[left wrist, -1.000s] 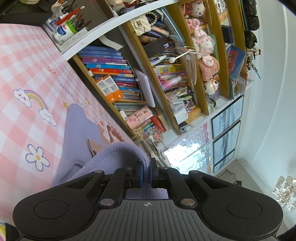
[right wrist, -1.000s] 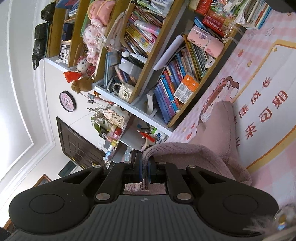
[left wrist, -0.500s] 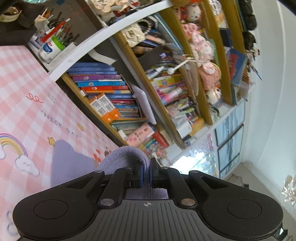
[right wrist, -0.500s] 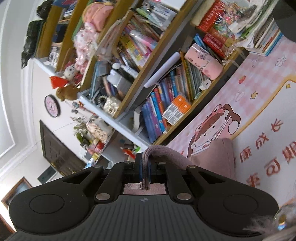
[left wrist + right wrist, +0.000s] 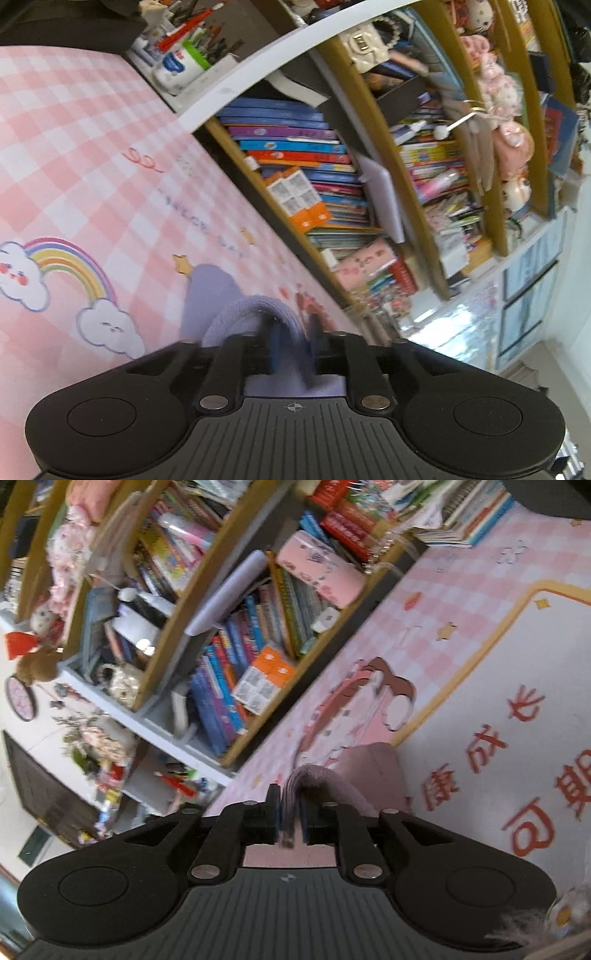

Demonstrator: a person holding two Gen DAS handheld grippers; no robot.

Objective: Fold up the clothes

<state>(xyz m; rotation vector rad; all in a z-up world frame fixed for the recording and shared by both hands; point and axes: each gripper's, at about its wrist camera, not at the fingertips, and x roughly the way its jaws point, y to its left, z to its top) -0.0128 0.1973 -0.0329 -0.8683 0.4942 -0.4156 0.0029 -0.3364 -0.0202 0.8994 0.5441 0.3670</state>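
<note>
Between both tongs' parted jaws: garment (image 5: 258, 314) edge.

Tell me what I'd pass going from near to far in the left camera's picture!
Left gripper → purple cloth between its jaws → pink checked mat → bookshelf.

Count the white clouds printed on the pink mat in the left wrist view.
2: one cloud at the rainbow's left end by the frame edge, one cloud at its right end. More could lie outside the frame.
</note>
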